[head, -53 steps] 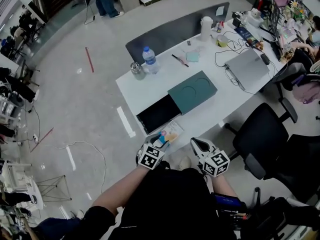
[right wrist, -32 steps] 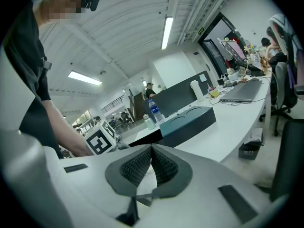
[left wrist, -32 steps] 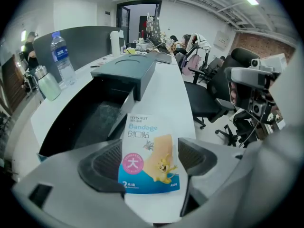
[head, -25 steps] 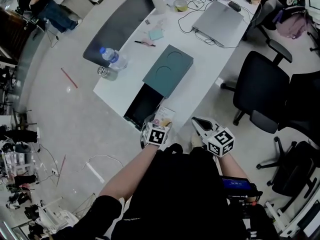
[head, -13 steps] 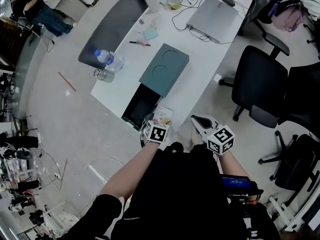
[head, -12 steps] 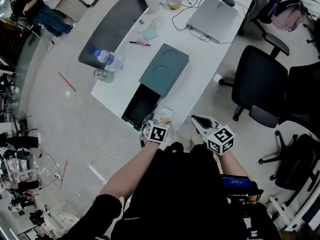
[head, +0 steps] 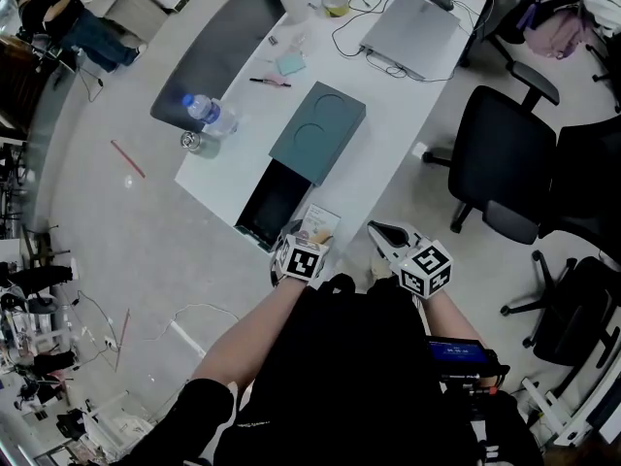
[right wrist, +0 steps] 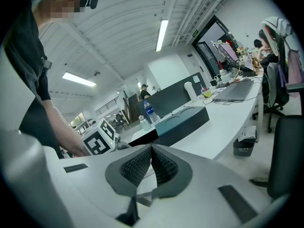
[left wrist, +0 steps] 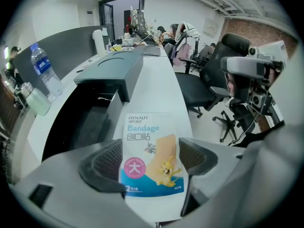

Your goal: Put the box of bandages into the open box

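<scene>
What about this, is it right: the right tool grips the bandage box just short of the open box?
No, the left tool grips the bandage box, just short of the open box; the left gripper view shows it between that tool's jaws. The right tool is shut and empty.

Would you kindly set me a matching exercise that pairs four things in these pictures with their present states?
Things:
1. box of bandages
2. right gripper
3. laptop
4. water bottle

States:
A. lid closed, lying on the desk
B. standing upright
C. shut on nothing
D. clamped in the left gripper

Pairs: 1-D, 2-C, 3-A, 4-B.
</scene>
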